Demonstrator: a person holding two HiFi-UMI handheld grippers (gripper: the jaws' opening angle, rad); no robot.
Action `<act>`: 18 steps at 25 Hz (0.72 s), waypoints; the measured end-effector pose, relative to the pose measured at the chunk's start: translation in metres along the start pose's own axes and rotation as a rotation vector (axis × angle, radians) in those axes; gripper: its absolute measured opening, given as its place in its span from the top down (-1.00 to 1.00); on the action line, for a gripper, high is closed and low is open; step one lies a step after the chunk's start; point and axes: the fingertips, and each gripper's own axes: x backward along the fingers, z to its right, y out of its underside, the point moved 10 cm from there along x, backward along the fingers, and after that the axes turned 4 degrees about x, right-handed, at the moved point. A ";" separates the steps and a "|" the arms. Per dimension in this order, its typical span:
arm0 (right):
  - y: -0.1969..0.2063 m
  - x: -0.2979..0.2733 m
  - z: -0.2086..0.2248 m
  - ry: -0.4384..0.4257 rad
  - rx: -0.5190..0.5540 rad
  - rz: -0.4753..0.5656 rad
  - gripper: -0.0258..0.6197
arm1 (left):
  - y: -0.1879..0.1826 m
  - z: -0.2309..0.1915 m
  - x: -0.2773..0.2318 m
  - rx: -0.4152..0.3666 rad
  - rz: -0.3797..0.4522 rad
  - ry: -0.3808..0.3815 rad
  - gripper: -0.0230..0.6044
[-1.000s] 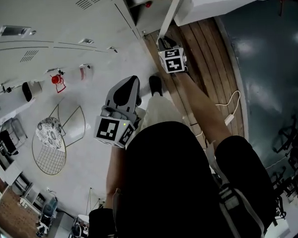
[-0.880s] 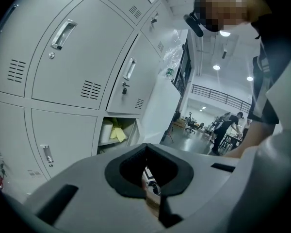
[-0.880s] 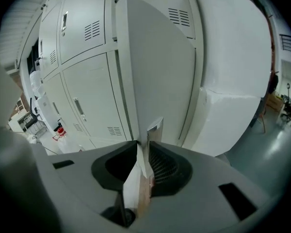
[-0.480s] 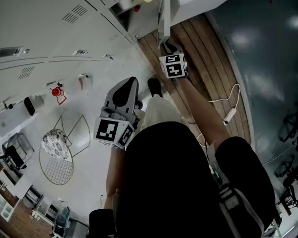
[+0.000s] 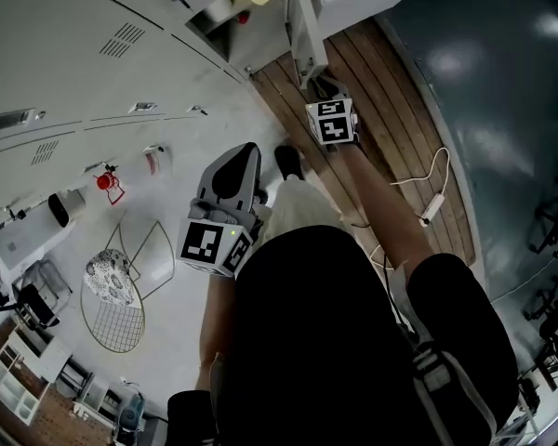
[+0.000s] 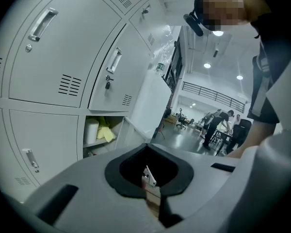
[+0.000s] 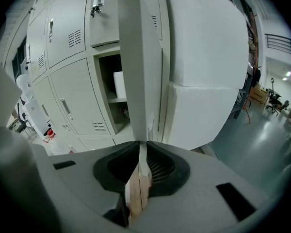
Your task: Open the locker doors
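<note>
The grey lockers (image 5: 74,35) fill the upper left of the head view. One locker door (image 5: 302,26) stands swung out. My right gripper (image 5: 318,86) is at that door's free edge. In the right gripper view the door's edge (image 7: 140,57) runs down into my right gripper (image 7: 143,164), whose jaws have just been closing and now pinch it. Behind it the open compartment (image 7: 114,96) holds a white roll (image 7: 119,84). My left gripper (image 5: 232,170) hangs near my body, jaws together and empty, facing closed locker doors (image 6: 53,47) in the left gripper view (image 6: 150,178).
A red object (image 5: 105,180) and a round wire frame (image 5: 114,295) lie on the floor by the lockers. A white cable with a power strip (image 5: 430,207) crosses the wooden floor strip (image 5: 391,91). People (image 6: 218,125) stand far off in the hall.
My right gripper has shifted a little to the right along the wooden strip, keeping the door's edge with it. The left gripper has stayed by my body.
</note>
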 end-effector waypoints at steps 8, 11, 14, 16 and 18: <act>0.007 0.006 0.029 0.040 -0.021 -0.001 0.76 | -0.003 0.002 -0.014 0.008 -0.006 0.006 0.87; 0.008 0.008 0.042 0.063 -0.040 0.000 0.76 | -0.006 0.005 -0.021 -0.001 -0.009 0.017 0.87; 0.010 0.009 0.057 0.084 -0.059 0.002 0.78 | -0.008 0.008 -0.026 -0.010 -0.016 0.026 0.87; 0.011 0.010 0.065 0.101 -0.065 0.003 0.84 | -0.009 0.010 -0.029 -0.019 -0.019 0.033 0.87; 0.011 0.010 0.075 0.122 -0.072 0.004 0.89 | -0.010 0.012 -0.031 -0.028 -0.024 0.039 0.87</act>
